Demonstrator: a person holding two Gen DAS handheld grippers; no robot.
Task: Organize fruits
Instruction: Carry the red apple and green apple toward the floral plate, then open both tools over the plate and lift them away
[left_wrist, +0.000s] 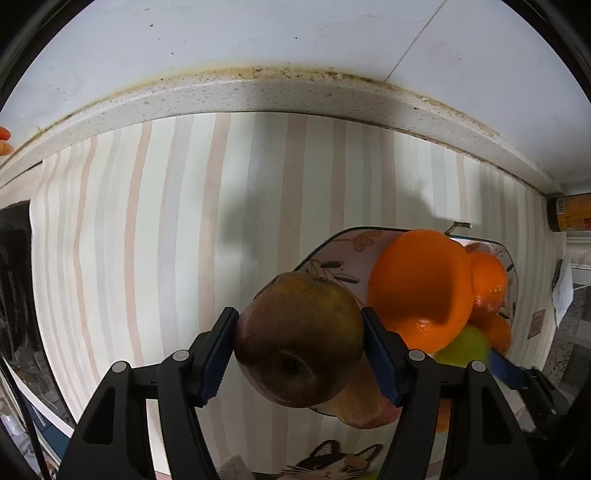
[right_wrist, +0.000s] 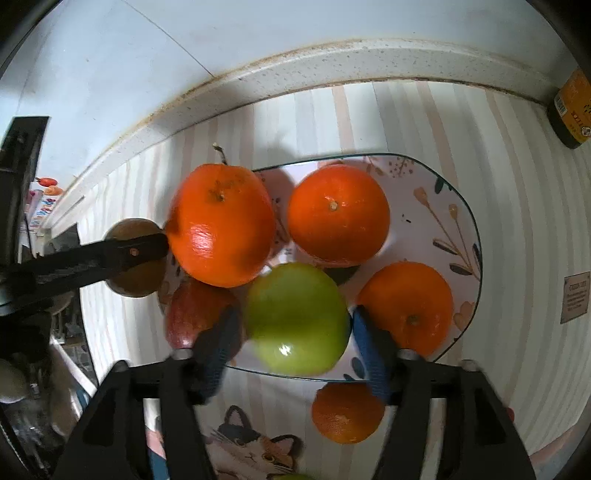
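Observation:
My left gripper (left_wrist: 300, 345) is shut on a brown-red apple (left_wrist: 299, 338) and holds it above the striped mat, left of the floral plate (left_wrist: 332, 258); it also shows in the right wrist view (right_wrist: 135, 275). The plate (right_wrist: 436, 192) holds three oranges (right_wrist: 221, 225) (right_wrist: 338, 214) (right_wrist: 406, 306), a red apple (right_wrist: 192, 317) and a green apple (right_wrist: 297, 319). My right gripper (right_wrist: 295, 354) stands around the green apple, fingers (right_wrist: 218, 347) close to its sides; contact is unclear. Another orange (right_wrist: 345, 411) lies on the mat in front of the plate.
A striped mat (left_wrist: 147, 240) covers the counter, with a cat picture (right_wrist: 251, 446) at the near edge. A raised white ledge (left_wrist: 258, 96) and wall run along the back. A dark bottle with a yellow label (right_wrist: 572, 107) stands at the far right.

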